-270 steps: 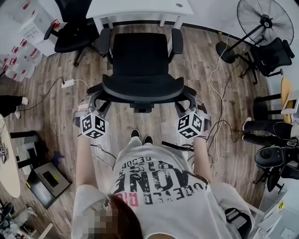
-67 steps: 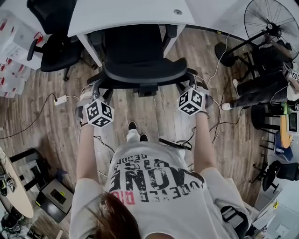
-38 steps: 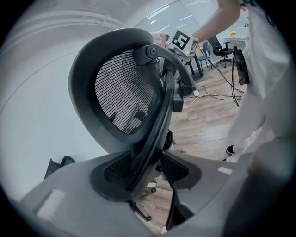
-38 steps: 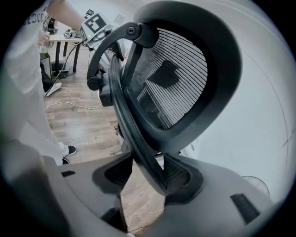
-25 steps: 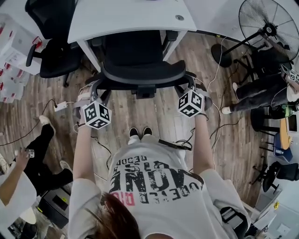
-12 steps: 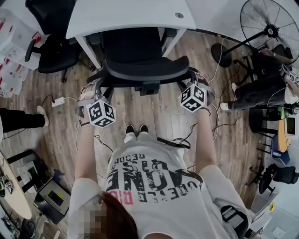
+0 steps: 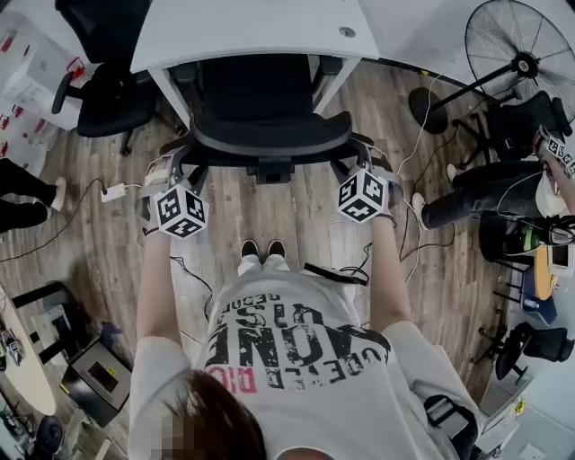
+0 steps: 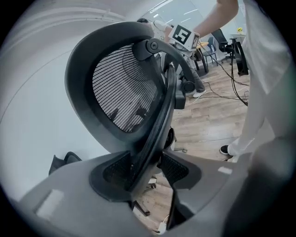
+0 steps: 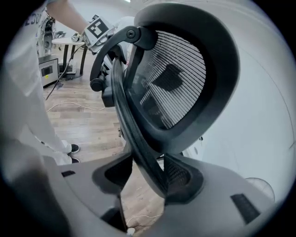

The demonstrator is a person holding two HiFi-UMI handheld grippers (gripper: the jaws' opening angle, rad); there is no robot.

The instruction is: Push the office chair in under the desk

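Wood floor [image 7: 296,220], chair [image 7: 260,94] partly under white desk [image 7: 243,27]; left gripper [image 8: 144,170], right gripper [image 9: 144,175] clamp backrest [image 8: 122,92].

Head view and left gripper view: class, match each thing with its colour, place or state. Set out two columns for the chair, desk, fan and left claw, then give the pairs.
Things:
1. chair
2. desk
3. fan
4. left claw

Descriptions:
A. white top
B. clamped on a black frame
C. black, seat partly under the desk
D. on the floor, top right of the head view

Pairs: 1-C; 2-A; 3-D; 4-B
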